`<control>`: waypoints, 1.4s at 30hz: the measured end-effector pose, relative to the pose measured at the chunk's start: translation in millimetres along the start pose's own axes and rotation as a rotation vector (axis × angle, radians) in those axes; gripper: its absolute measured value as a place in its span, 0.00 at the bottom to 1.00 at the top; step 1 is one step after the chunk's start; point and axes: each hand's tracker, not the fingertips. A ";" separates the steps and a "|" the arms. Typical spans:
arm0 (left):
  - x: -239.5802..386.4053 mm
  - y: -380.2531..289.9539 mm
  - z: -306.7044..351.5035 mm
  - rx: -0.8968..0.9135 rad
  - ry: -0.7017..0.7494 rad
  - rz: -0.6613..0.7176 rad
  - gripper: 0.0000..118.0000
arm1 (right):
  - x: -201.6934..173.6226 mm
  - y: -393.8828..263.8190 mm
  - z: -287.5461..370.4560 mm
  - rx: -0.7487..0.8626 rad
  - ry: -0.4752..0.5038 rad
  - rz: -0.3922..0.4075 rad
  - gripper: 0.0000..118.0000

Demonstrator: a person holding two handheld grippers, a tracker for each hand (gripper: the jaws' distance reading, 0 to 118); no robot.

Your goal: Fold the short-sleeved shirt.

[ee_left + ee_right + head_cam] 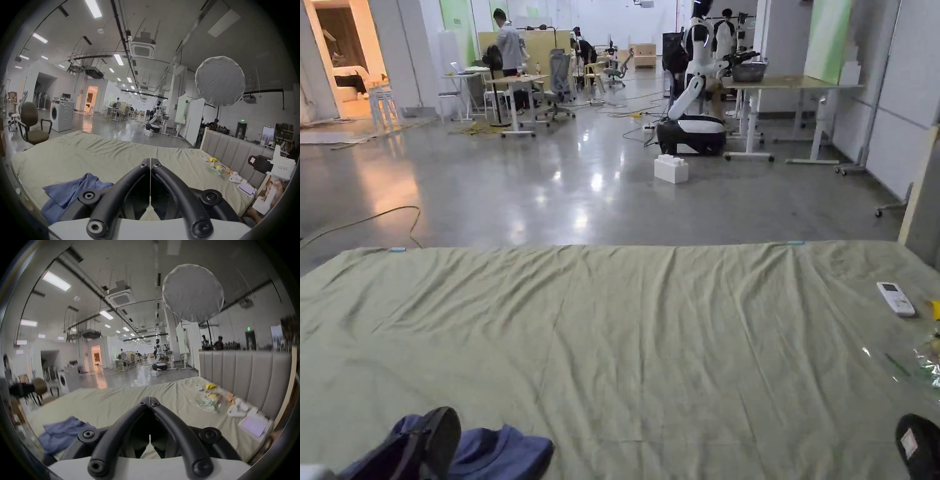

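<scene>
Found blue shirt (68, 193) crumpled on the bed (90, 155) near edge, at eight o'clock from left gripper (150, 160), nearer that one than right gripper (149, 400); both sets of fingers pressed together, holding nothing; long axis indeterminate.

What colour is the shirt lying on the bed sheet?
Blue, plain. The shirt shows best in the left gripper view, crumpled on the green sheet.

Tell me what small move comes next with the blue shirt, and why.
Probably open the left gripper and lower it to the blue shirt. The shirt lies crumpled on the green sheet, and both grippers are shut and empty, the right gripper too.
</scene>
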 end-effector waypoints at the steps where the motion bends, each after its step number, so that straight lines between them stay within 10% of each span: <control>1: 0.4 3.5 -0.6 0.018 -0.029 0.019 0.00 | -2.7 2.4 1.4 0.009 0.004 0.064 0.00; 6: 6.1 8.5 -6.2 0.007 -0.029 0.005 0.00 | -14.7 9.9 6.6 0.051 0.035 0.216 0.00; 21: -27.6 12.3 -10.8 -0.015 -0.024 -0.096 0.01 | 19.2 12.4 18.5 0.020 0.090 0.104 0.00; 25: -73.7 -3.1 -42.3 -0.201 0.005 -0.077 0.30 | -26.4 -22.8 -12.8 -0.034 0.116 0.067 0.00; 29: -126.3 -36.3 -83.7 -0.396 0.062 -0.080 0.80 | -28.0 -36.1 -16.2 -0.111 0.132 0.064 0.00; 42: -198.5 -185.4 -228.2 -0.817 0.097 -0.054 0.77 | -24.1 -68.0 -36.9 -0.342 0.080 0.089 0.00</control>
